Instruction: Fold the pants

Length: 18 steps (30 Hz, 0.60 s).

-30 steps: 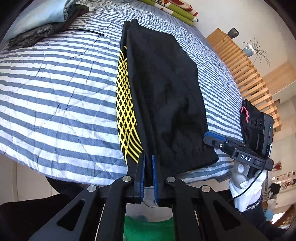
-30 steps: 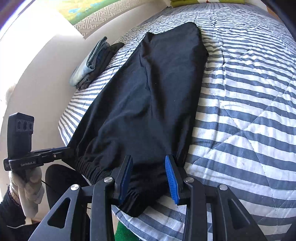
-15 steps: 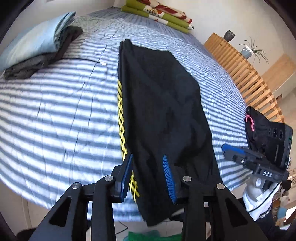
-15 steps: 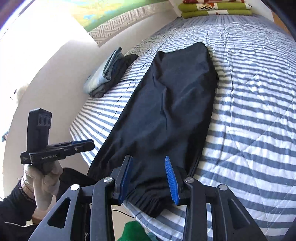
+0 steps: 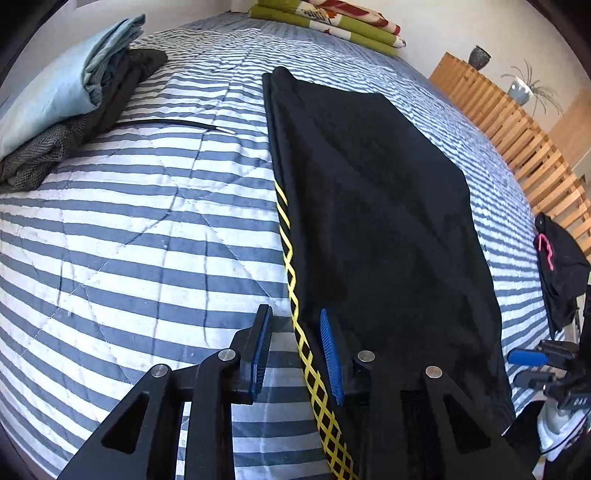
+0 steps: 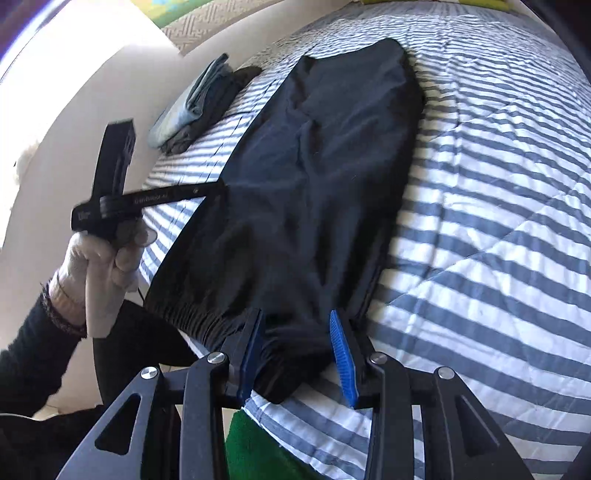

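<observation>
Black pants (image 5: 369, 221) with a yellow lattice side stripe (image 5: 291, 280) lie folded lengthwise on the striped bedspread (image 5: 129, 240). My left gripper (image 5: 294, 314) hovers over the striped left edge, jaws apart and closing, the pads clear of the cloth. In the right wrist view it (image 6: 218, 190) reaches in from the left, held by a gloved hand (image 6: 99, 266). My right gripper (image 6: 295, 317) stands open over the elastic cuff end of the pants (image 6: 314, 184) at the bed's near edge. It also shows at the far right (image 5: 521, 367).
A stack of folded clothes (image 5: 55, 110) sits at the bed's far left, with a thin black cord (image 5: 177, 123) beside it. Green bedding (image 5: 332, 26) lies at the head. A wooden slatted frame (image 5: 517, 122) and a dark garment (image 5: 561, 266) are on the right.
My left gripper has opened off the pants' edge and moved forward over the bed. The pants now lie flatter on the bed. My right gripper has stayed open near the cuff.
</observation>
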{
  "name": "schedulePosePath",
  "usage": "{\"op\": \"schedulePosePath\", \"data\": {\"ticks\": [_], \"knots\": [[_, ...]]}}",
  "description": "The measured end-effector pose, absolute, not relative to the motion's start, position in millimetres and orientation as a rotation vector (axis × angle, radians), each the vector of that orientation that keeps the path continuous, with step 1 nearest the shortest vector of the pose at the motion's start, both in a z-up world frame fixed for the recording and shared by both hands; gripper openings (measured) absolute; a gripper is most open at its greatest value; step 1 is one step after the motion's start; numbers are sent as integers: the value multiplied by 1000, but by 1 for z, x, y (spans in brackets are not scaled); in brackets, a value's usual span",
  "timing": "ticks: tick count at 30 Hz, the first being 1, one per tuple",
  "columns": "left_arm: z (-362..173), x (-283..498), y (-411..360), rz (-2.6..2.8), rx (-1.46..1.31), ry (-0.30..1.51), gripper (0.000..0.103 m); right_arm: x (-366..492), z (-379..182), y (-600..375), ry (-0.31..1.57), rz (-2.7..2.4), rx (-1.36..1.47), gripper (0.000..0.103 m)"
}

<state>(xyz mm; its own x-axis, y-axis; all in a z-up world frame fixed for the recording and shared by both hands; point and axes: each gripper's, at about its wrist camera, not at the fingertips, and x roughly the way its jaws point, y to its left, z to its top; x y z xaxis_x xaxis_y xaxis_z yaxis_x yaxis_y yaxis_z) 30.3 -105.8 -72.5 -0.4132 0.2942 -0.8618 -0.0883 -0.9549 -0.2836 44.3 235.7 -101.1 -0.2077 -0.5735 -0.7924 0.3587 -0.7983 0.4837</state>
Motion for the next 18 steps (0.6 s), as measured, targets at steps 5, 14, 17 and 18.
{"op": "schedulePosePath", "data": {"ticks": [5, 14, 17, 18], "knots": [[-71, 7, -113, 2405, -1514, -427, 56, -8, -88, 275, -455, -2237, 1440, 40], [-80, -33, -111, 2324, -1524, -510, 61, -84, -125, 288, -691, -2107, 1525, 40], [-80, -31, -115, 2301, -1502, -534, 60, -85, -129, 282, -689, -2082, 1514, 40], [-81, -33, -117, 2294, -1497, -549, 59, -88, -129, 280, -674, -2079, 1509, 41]]}}
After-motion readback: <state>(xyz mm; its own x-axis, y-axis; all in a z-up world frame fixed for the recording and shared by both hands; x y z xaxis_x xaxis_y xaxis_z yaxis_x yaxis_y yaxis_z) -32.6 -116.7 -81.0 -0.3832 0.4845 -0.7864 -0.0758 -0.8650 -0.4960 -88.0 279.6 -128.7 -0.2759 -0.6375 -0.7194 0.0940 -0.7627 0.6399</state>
